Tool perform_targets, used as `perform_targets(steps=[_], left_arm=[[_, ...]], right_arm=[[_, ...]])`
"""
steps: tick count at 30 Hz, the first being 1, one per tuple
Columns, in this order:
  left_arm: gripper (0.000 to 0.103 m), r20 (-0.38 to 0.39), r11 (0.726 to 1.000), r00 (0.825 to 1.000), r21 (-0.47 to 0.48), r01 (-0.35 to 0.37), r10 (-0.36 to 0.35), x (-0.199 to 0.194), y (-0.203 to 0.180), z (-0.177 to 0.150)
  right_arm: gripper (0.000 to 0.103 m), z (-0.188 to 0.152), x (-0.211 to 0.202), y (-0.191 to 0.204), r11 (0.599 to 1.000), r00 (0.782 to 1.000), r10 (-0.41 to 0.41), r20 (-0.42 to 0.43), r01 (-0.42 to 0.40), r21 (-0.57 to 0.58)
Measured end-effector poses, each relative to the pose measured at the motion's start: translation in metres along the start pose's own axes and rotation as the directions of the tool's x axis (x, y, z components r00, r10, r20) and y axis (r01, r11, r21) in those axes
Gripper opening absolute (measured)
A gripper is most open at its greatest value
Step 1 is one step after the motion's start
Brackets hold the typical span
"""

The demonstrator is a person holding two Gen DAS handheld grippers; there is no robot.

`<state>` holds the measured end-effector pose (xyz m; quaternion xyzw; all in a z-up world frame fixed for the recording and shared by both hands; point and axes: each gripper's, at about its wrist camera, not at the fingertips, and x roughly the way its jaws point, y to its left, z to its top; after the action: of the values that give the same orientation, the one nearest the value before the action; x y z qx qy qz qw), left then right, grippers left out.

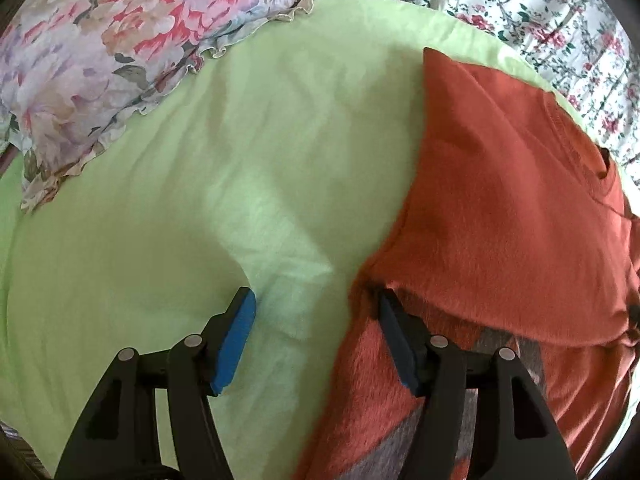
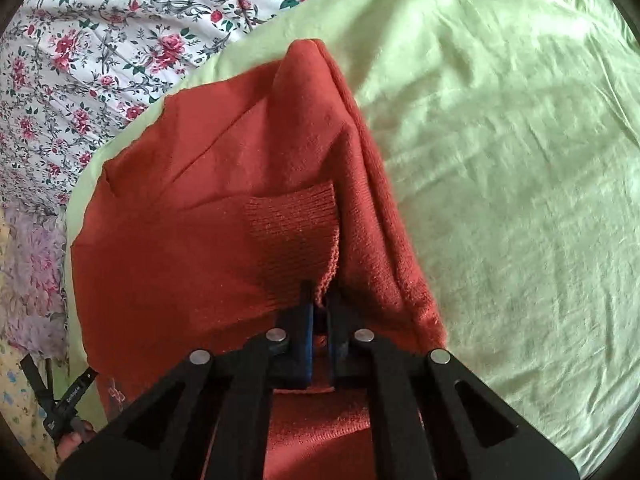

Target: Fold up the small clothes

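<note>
A rust-orange sweater (image 1: 500, 208) lies on a light green sheet (image 1: 200, 200). In the left wrist view my left gripper (image 1: 316, 304) is open, its blue pads (image 1: 236, 340) wide apart; the right finger sits at the sweater's left edge, the left finger over bare sheet. In the right wrist view my right gripper (image 2: 318, 300) is shut on the sweater (image 2: 192, 240), pinching the ribbed cuff (image 2: 292, 232) of a sleeve folded over the body. The other gripper's handle (image 2: 64, 400) shows at the lower left.
A floral pillow with a ruffled edge (image 1: 100, 60) lies at the upper left. A white rose-print quilt (image 1: 520, 8) runs along the back, also seen in the right wrist view (image 2: 100, 40). Wrinkled green sheet (image 2: 500, 180) spreads to the right.
</note>
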<state>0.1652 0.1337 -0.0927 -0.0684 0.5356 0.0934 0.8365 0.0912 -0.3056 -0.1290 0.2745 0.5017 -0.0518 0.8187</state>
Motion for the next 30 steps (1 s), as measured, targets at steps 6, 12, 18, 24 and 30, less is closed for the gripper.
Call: perform_targets(steps=[6, 12, 18, 24, 30], left_arm=[[0.064, -0.033, 0.997, 0.997, 0.021, 0.068, -0.067, -0.025, 0.027, -0.030], [0.064, -0.088, 0.987, 0.984, 0.027, 0.160, -0.157, -0.058, 0.050, -0.084], [0.068, -0.120, 0.977, 0.974, 0.077, 0.201, -0.191, -0.092, 0.045, -0.142], [0.075, -0.178, 0.971, 0.967, 0.120, 0.206, -0.183, -0.109, 0.038, -0.189], [0.077, -0.223, 0.972, 0.966, 0.165, 0.170, -0.131, -0.106, 0.031, -0.219]], right_arm=[[0.045, -0.028, -0.046, 0.001, 0.996, 0.996, 0.088, 0.028, -0.088, 0.000], [0.045, -0.093, -0.090, -0.010, 0.993, 0.993, 0.117, -0.004, -0.117, -0.014], [0.045, -0.159, -0.117, -0.006, 0.998, 0.998, 0.055, -0.015, -0.056, -0.031], [0.045, -0.196, -0.106, 0.019, 0.996, 0.998, -0.046, -0.038, 0.043, -0.083], [0.028, -0.227, -0.079, 0.026, 0.961, 0.975, -0.206, -0.081, 0.186, -0.204]])
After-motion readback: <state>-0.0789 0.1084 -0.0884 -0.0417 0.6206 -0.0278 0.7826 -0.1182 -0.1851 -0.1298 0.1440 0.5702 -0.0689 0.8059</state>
